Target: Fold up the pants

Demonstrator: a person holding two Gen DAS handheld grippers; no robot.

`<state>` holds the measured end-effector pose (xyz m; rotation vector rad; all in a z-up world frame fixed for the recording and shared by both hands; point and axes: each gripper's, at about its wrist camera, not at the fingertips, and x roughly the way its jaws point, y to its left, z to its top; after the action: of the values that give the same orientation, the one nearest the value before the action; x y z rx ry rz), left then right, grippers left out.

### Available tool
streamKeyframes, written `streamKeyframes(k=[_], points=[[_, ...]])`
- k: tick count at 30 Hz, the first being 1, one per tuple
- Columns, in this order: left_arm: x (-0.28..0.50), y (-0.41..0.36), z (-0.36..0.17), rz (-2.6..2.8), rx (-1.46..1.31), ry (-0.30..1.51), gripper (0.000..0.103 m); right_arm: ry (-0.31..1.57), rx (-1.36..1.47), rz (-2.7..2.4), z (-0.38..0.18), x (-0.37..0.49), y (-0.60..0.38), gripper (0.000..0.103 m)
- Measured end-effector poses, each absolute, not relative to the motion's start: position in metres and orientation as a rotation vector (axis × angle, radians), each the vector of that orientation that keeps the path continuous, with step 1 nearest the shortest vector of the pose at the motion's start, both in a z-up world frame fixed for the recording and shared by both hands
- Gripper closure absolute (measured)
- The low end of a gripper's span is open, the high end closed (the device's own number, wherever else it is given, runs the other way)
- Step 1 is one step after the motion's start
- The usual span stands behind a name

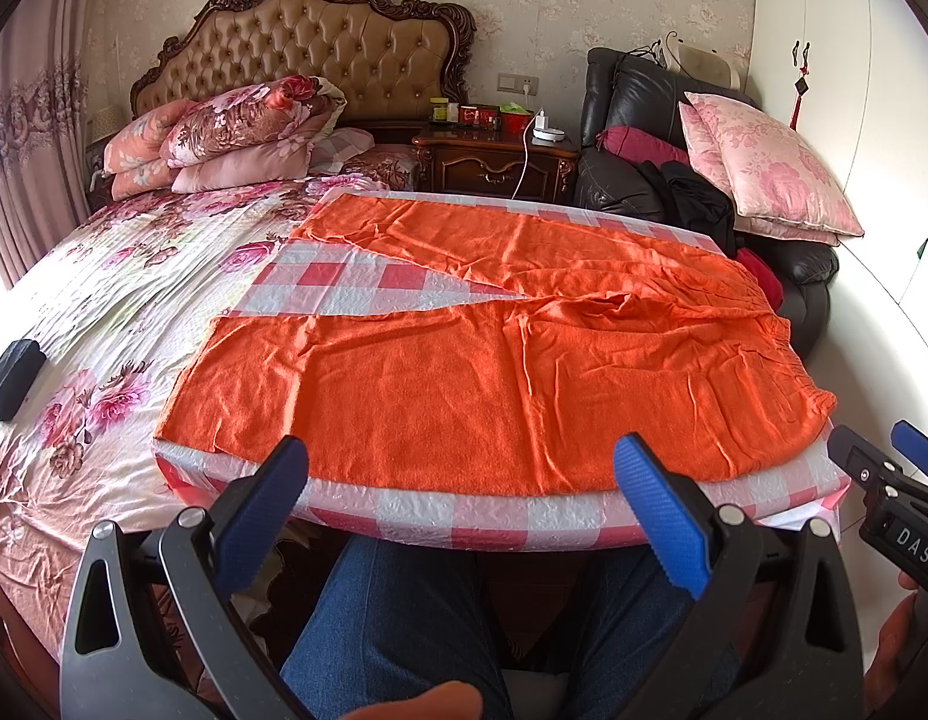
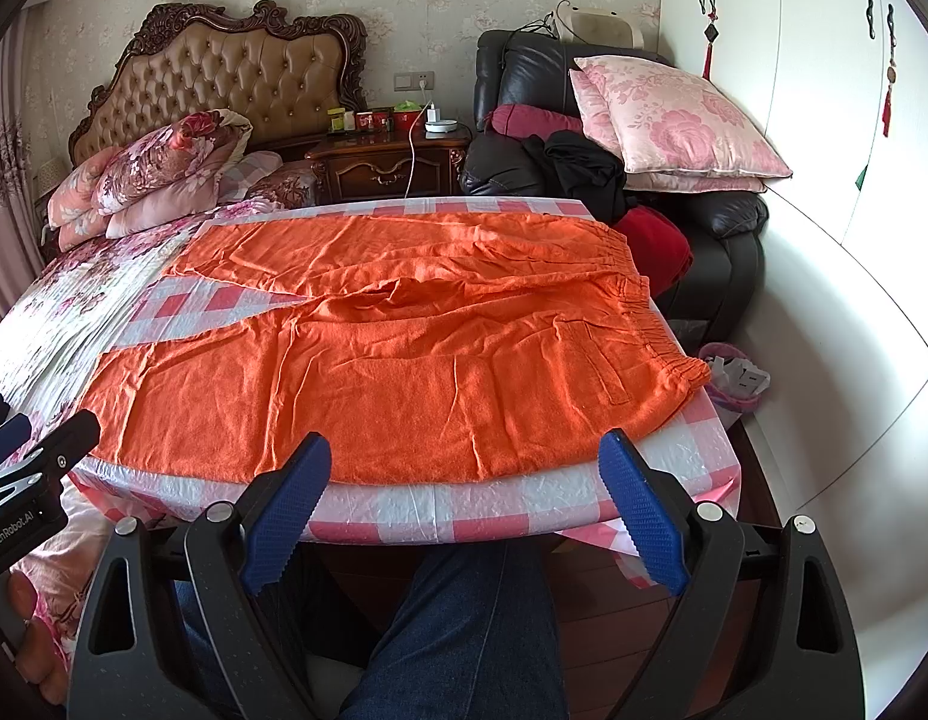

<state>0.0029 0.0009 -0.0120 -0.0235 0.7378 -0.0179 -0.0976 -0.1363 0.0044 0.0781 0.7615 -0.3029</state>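
Pants (image 1: 494, 360) lie flat on the desk (image 1: 464, 510), legs splayed. Our left gripper (image 1: 464, 480) and right gripper (image 2: 464, 480) hover wide, empty. Risk: we pinch the tablecloth too, or one layer slips.

Daylight came in from the curtained window (image 1: 20, 138) at the left, bright and even. Both views were sharp, with strong fisheye bending and dark vignetted corners.

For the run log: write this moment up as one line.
stage: pre-grasp | orange pants flat, unfolded on checked table, waistband right | left gripper open, empty | right gripper open, empty | both at near edge
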Motion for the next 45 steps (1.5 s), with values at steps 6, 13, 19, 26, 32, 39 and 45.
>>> streamKeyframes(k=[6, 13, 19, 26, 32, 39, 45], points=[[0.003, 0.001, -0.011, -0.018, -0.024, 0.737, 0.001, 0.761, 0.078, -0.303, 0.005, -0.098, -0.136, 0.016], [0.003, 0.001, -0.012, -0.018, -0.024, 0.738, 0.001, 0.761, 0.078, -0.303, 0.004, -0.098, -0.136, 0.015], [0.002, 0.001, -0.014, -0.018, -0.026, 0.740, 0.001, 0.763, 0.080, -0.304, 0.004, -0.098, -0.136, 0.015], [0.001, 0.000, -0.016, -0.019, -0.028, 0.742, 0.001, 0.762, 0.078, -0.304, 0.004, -0.098, -0.136, 0.015], [-0.005, -0.001, -0.021, -0.020, -0.035, 0.750, 0.001, 0.765, 0.080, -0.307, 0.004, -0.098, -0.137, 0.015], [0.013, 0.016, -0.025, -0.048, -0.087, 0.777, 0.001, 0.774, 0.129, -0.302, -0.005, -0.097, -0.155, 0.015], [0.058, 0.054, -0.038, -0.075, -0.144, 0.755, 0.001, 0.826, 0.178, -0.319, -0.015, -0.062, -0.205, 0.015]])
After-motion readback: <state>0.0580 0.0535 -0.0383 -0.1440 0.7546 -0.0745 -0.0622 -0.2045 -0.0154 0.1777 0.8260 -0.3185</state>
